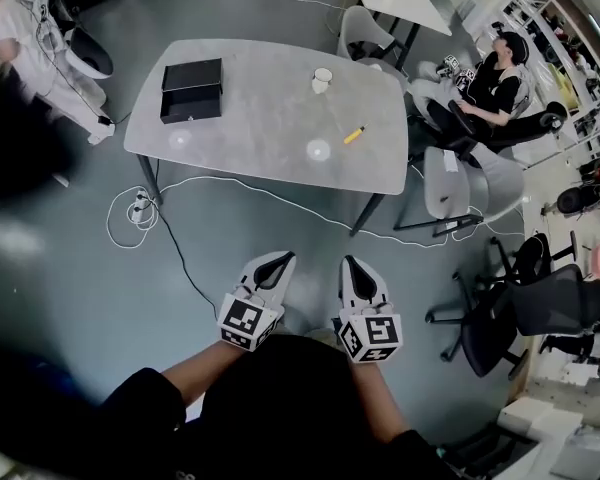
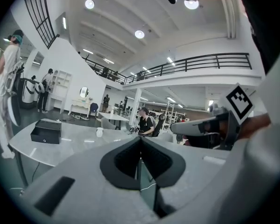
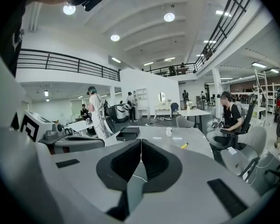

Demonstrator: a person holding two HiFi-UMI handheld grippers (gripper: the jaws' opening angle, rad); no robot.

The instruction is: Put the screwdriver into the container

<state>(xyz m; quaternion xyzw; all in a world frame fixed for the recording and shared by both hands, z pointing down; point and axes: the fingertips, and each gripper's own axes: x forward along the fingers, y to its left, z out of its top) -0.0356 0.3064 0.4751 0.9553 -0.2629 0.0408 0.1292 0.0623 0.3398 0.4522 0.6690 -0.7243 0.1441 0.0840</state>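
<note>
At the left of the head view, a cable [image 1: 130, 213] lies looped on the floor beside the counter's [image 1: 260, 138] near corner. On the counter's left end, in the upper part of the frame, sits the black container [image 1: 191, 89]. Further right a white cup [image 1: 322, 80] stands near the far edge. The yellow screwdriver [image 1: 353, 135] lies flat right of centre, well apart from the container and touching nothing else. Off the counter's right end a person [image 1: 492, 83] sits in a chair.

At bottom centre both grippers hang over the floor, short of the counter. The left gripper [image 1: 273, 261] has its fingers [image 2: 123, 162] closed together with nothing between them. The right gripper [image 1: 352, 264], just beside it, is the same, with its fingers [image 3: 158, 164] pressed tip to tip and empty.
</note>
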